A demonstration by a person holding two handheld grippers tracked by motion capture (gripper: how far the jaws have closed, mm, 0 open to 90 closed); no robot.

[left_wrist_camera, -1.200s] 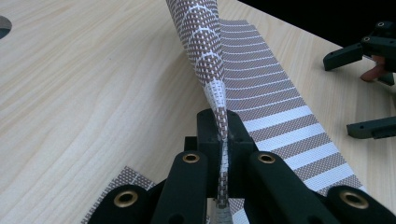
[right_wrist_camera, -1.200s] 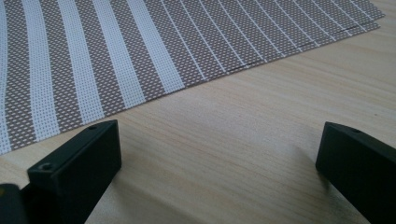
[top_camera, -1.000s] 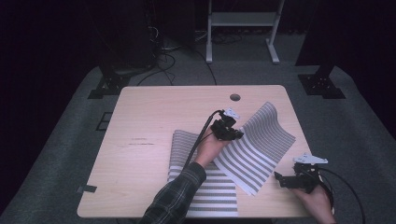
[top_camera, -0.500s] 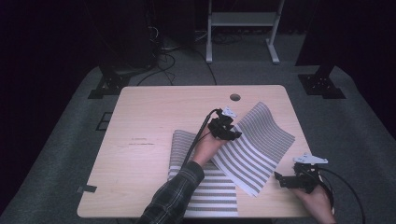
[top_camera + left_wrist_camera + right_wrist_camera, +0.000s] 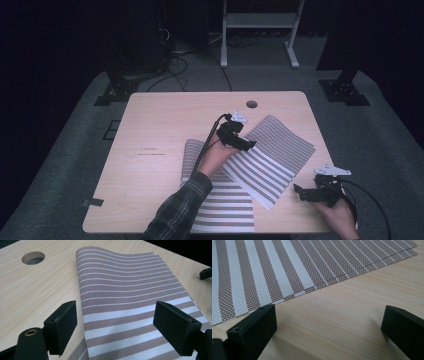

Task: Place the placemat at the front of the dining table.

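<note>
My left gripper [image 5: 248, 145] has its jaws wide apart, and they have just been opening. The striped mat [image 5: 270, 160] lies under and between them, but the pads do not press on it, so it is let go. In the left gripper view I see the two black jaws standing far apart over the striped mat [image 5: 125, 297], and the mat's far end bends up a little in a soft wave. The mat's left edge runs just beside my left jaw there. My left hand [image 5: 216, 157] rests on top of the mat, with a checked sleeve [image 5: 182, 210] behind it. My right gripper [image 5: 298, 192] is near the right front corner of the table [image 5: 160, 125]. Its jaws are wide apart too, and nothing is between them. In the right gripper view I see bare wood between the jaws, and the mat's edge [image 5: 294, 293] lies just past the left one, near but not touching. The mat is folded, so two layers show at that edge. In the high view the top part of the mat lies at a slant across the lower part, which reaches to the front edge of the table. A round hole [image 5: 251, 104] sits in the table past the mat, well apart from both of my grippers. Black cables trail from each gripper.
</note>
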